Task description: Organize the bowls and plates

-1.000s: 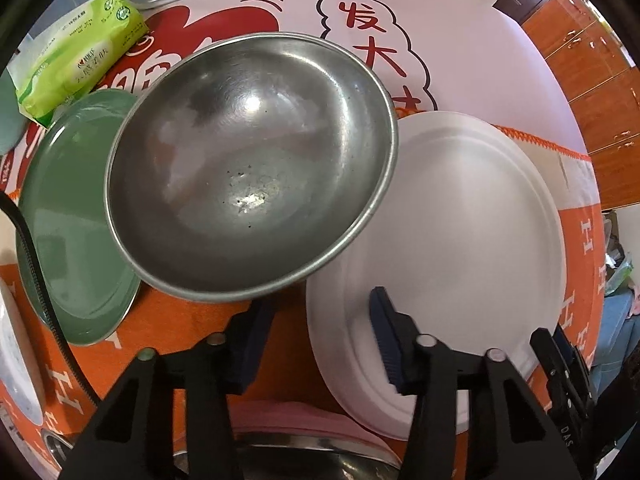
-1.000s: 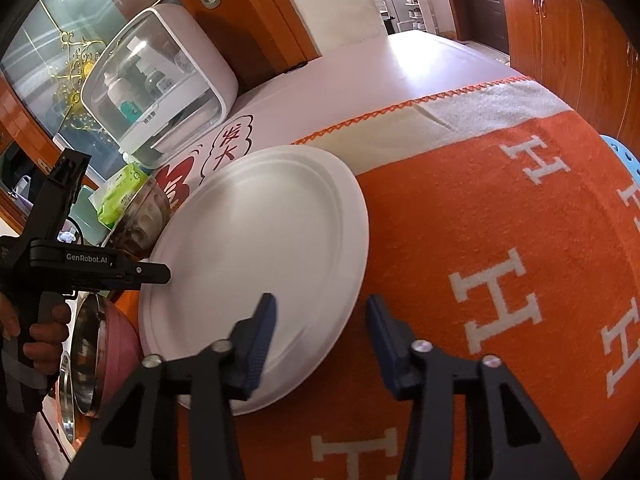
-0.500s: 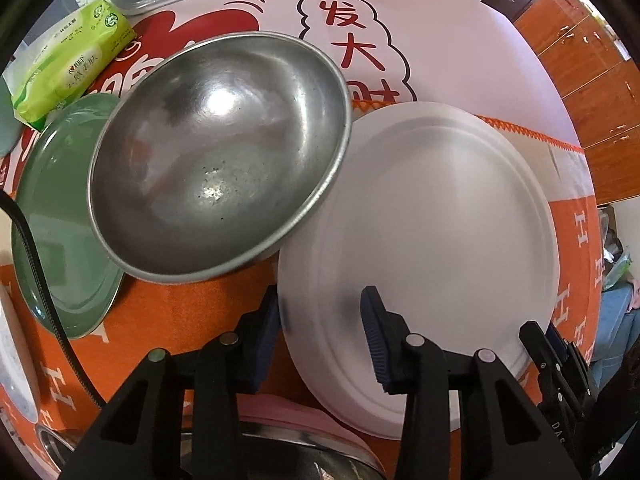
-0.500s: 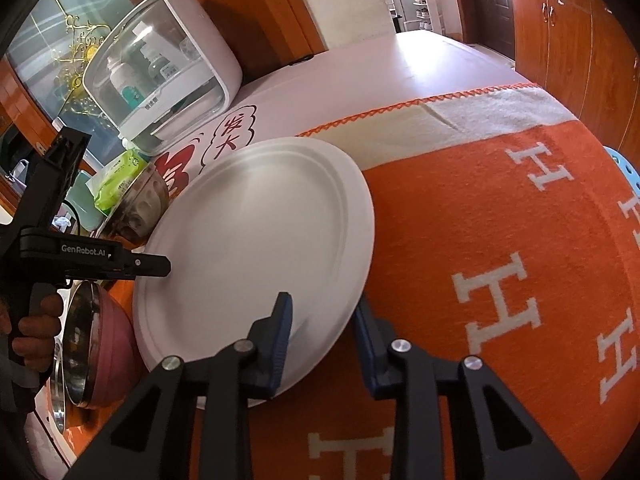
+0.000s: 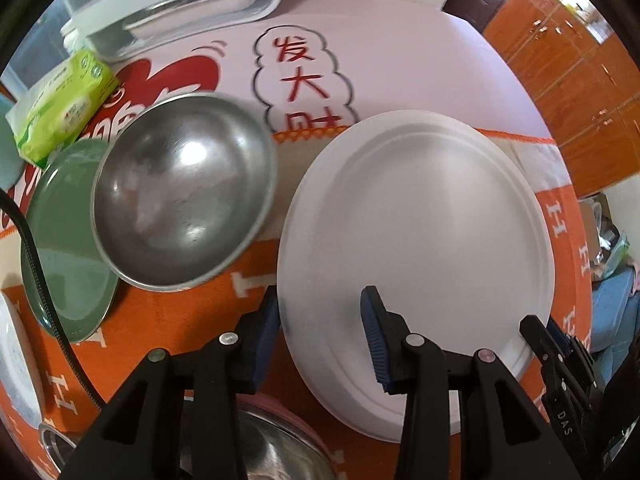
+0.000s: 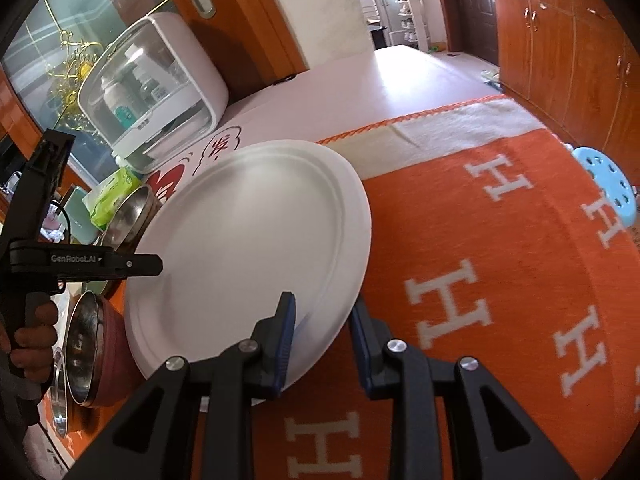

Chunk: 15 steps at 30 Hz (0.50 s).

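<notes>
Bowl, steel, tilted on green plate at left. White plate, oval, long axis running from the grippers toward the far table, rests on orange cloth. Left gripper open, straddling its near-left rim; right gripper open astride its near-right rim.

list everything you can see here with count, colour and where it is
plate: 1, white, on the orange cloth, its rim between both tongs' fingers
steel bowl: 1, silver, left of the white plate, overlapping the green plate
green plate: 1, green, far left
pink bowl: 1, pink with steel inside, near edge
tissue pack: 1, green, back left
storage box: 1, white, clear front, back
cloth: 1, orange, white letters
stool: 1, light blue, right
left tongs: 1, black, astride the plate's left rim
right tongs: 1, black, astride the plate's near rim
</notes>
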Each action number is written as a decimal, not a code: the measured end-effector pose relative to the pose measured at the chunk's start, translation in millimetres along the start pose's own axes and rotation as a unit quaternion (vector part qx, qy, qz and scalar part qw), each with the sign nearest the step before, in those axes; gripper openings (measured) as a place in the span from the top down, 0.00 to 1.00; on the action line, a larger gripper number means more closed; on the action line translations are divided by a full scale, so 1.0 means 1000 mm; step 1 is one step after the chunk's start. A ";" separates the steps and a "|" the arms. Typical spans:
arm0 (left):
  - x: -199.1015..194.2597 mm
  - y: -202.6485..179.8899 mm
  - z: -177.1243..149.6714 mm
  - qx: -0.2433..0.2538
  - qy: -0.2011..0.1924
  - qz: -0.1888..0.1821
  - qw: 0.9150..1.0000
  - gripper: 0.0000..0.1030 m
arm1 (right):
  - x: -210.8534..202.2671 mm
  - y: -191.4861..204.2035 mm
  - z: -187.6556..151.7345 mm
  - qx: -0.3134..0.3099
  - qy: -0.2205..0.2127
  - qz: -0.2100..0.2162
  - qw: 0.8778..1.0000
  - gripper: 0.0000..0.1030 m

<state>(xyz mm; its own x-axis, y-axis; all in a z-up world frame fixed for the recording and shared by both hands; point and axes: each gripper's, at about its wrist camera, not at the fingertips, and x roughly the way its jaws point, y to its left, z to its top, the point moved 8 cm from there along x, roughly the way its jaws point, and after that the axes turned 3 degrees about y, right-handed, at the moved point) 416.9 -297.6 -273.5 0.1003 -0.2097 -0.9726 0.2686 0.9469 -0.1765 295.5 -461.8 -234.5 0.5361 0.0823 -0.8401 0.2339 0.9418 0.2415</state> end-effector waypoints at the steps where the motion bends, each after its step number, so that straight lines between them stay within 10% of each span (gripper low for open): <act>1: -0.003 -0.005 -0.001 0.005 -0.002 -0.002 1.000 0.62 | -0.003 -0.002 0.001 0.002 -0.003 -0.003 1.000 0.74; 15: -0.077 -0.026 -0.040 0.050 -0.052 -0.012 0.997 0.62 | -0.065 -0.015 -0.003 0.000 -0.038 -0.028 0.999 0.74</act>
<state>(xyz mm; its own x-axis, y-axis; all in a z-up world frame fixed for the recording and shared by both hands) 363.7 -296.3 -200.5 0.1902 -0.2602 -0.9466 0.3649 0.9139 -0.1779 254.6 -480.0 -184.8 0.5825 0.0044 -0.8128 0.2652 0.9442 0.1952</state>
